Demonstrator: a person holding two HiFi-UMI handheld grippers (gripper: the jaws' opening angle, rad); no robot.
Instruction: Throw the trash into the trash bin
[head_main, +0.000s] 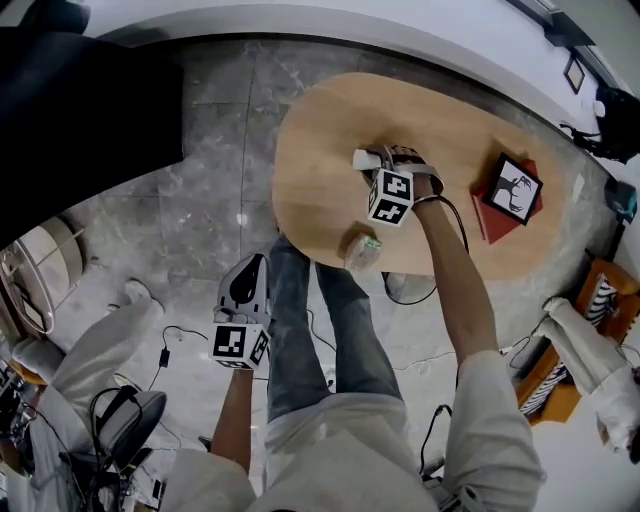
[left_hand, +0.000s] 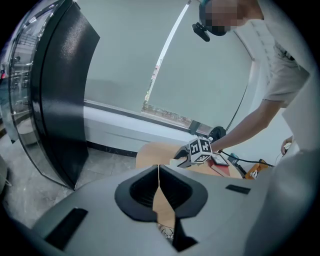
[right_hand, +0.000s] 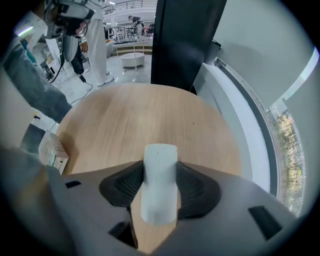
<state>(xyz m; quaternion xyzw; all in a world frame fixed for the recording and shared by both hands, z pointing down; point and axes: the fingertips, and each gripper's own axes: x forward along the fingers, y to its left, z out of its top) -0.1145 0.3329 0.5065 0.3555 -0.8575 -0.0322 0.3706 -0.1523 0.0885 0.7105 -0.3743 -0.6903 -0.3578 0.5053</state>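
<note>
White trash (right_hand: 160, 186), clamped in the right gripper (right_hand: 160, 168) on the wooden table (right_hand: 140, 115), likely wants a firm lift; left gripper (left_hand: 159, 171) hangs closed, empty.

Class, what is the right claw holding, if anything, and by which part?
The right claw grips a white oblong object by its two long sides, with its far end sticking out beyond the claw.

Wood table (head_main: 320, 190) w/ carton (head_main: 362, 250), red book (head_main: 487, 224)
</note>
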